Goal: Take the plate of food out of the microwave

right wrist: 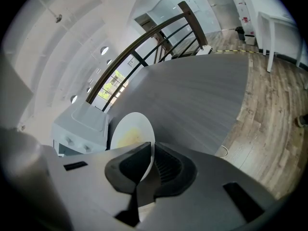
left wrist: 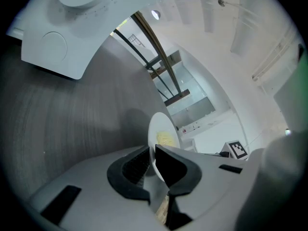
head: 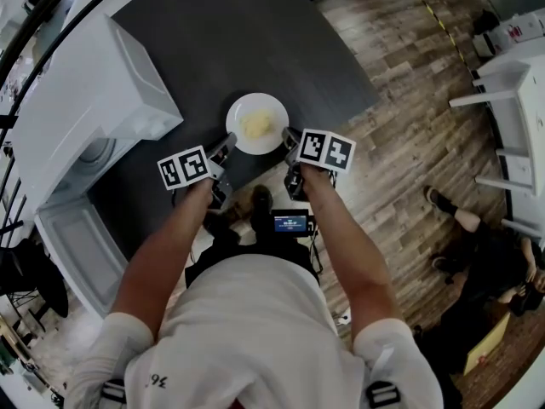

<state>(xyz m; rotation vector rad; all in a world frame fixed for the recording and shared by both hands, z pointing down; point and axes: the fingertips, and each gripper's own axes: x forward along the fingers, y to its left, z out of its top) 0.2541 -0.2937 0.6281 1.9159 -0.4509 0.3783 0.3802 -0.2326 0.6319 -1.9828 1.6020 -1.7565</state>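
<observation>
A white plate (head: 257,123) with yellow food (head: 255,125) is over the dark table (head: 247,32), near its front edge. My left gripper (head: 228,144) is shut on the plate's left rim and my right gripper (head: 289,136) on its right rim. In the left gripper view the rim of the plate (left wrist: 162,131) runs edge-on between the black pads of the left gripper (left wrist: 153,159). The right gripper view shows the plate (right wrist: 131,129) pinched the same way in the right gripper (right wrist: 151,160). The white microwave (head: 89,100) stands to the left with its door (head: 77,245) open. Whether the plate rests on the table I cannot tell.
The microwave (left wrist: 72,28) sits close on the left side of the table. Wooden floor (head: 400,143) lies beyond the table's right edge. A white rack (head: 502,109) stands at the far right, and a person (head: 485,262) is low on the floor there.
</observation>
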